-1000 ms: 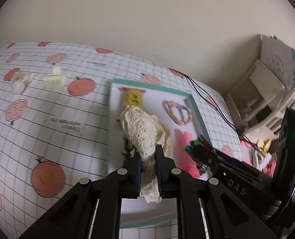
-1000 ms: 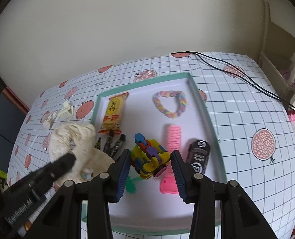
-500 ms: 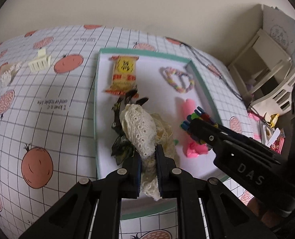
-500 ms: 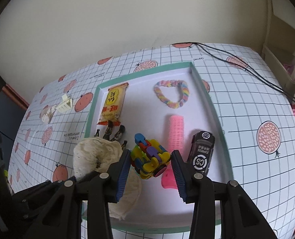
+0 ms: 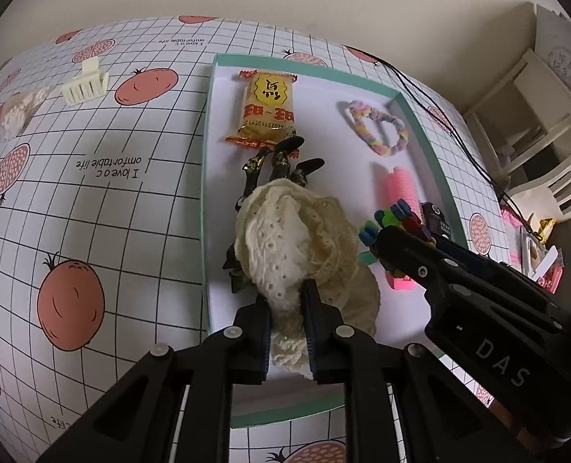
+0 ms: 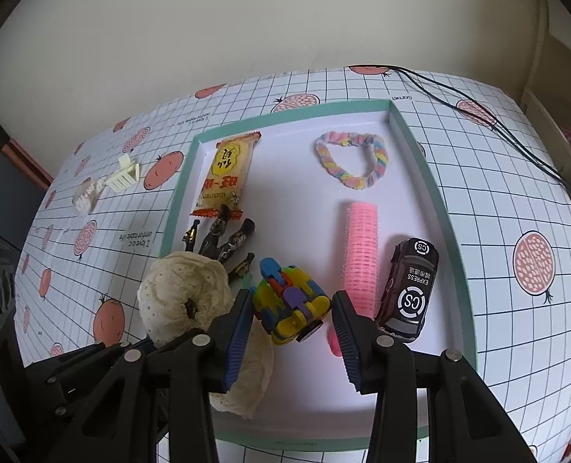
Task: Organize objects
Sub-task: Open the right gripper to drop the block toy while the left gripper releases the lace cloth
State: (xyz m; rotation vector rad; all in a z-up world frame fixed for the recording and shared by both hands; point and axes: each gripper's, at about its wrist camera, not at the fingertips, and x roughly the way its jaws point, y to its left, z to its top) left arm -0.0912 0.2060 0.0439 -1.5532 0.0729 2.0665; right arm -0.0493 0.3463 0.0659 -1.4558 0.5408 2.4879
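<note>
A teal-rimmed white tray point(image 5: 206, 193) point(image 6: 451, 208) lies on the fruit-print tablecloth. My left gripper point(image 5: 287, 293) is shut on a cream lace scrunchie point(image 5: 285, 239) point(image 6: 185, 293), which hangs over the tray's near left part and partly covers the black hair clips point(image 5: 277, 166) point(image 6: 223, 239). My right gripper point(image 6: 291, 308) is shut on a multicoloured block toy point(image 6: 289, 305) point(image 5: 393, 220), above the tray beside the pink hair roller point(image 6: 360, 243). The tray also holds a yellow snack packet point(image 6: 225, 171), a pastel hair tie point(image 6: 353, 158) and a dark toy car point(image 6: 411, 285).
Left of the tray, a white claw clip point(image 5: 85, 85) point(image 6: 125, 175) and a small white lace piece point(image 5: 15, 112) point(image 6: 85, 196) lie on the cloth. A black cable point(image 6: 478, 108) runs across the far right corner. White shelving point(image 5: 524, 108) stands beyond the table's right edge.
My left gripper carried the scrunchie from the tray's left edge to over the hair clips inside it. My right gripper kept the block toy and drew back slightly.
</note>
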